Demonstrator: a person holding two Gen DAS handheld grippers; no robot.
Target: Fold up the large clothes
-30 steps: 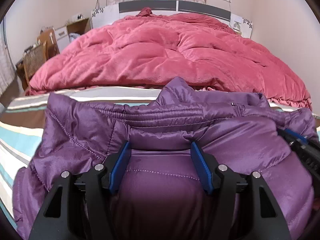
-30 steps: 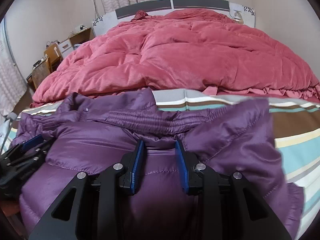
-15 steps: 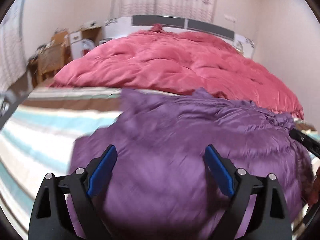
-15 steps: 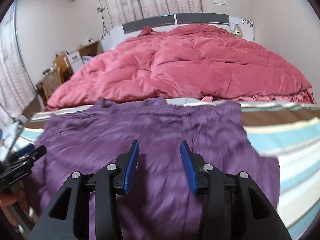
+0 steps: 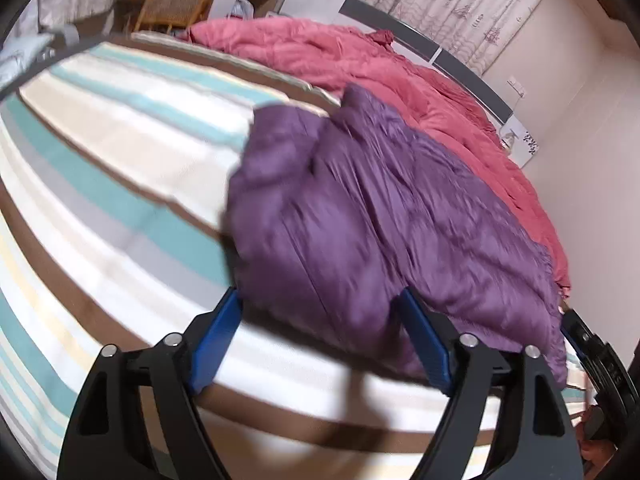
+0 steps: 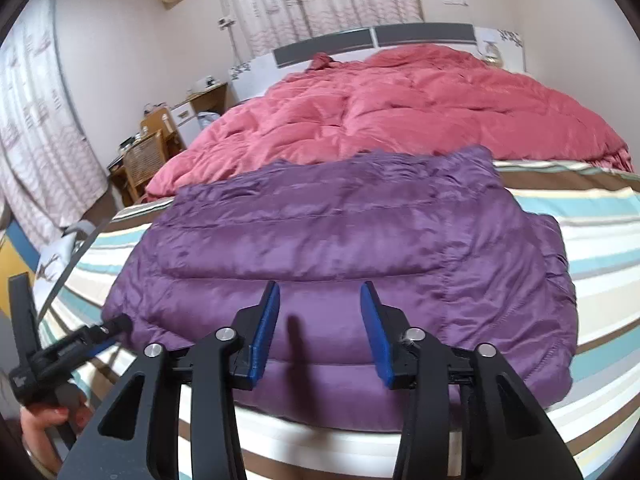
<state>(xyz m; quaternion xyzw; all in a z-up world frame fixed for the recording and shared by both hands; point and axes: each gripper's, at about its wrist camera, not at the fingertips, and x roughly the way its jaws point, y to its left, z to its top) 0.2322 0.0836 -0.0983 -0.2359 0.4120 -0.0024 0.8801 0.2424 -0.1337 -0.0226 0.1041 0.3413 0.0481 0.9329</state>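
Folded purple quilted puffer jacket (image 6: 352, 264), lying flat near the foot edge of the striped bedsheet (image 6: 600, 216), in front of the rumpled pink-red duvet (image 6: 400, 112). Right gripper (image 6: 320, 328) spread open above the jacket's near edge, gripping nothing. Left gripper (image 5: 320, 340) spread wide at the jacket's near corner, blue pads (image 5: 424, 344) empty. Wooden chair (image 6: 144, 156) off the bed's left edge.

Right gripper (image 6: 320, 320) with blue pads parted and empty, folded purple puffer jacket (image 6: 340, 240) just ahead on the striped sheet (image 6: 600, 240), pink duvet (image 6: 400, 112) beyond it, left gripper (image 6: 108, 330) at the jacket's left corner, wooden chair (image 6: 144, 160) far left.
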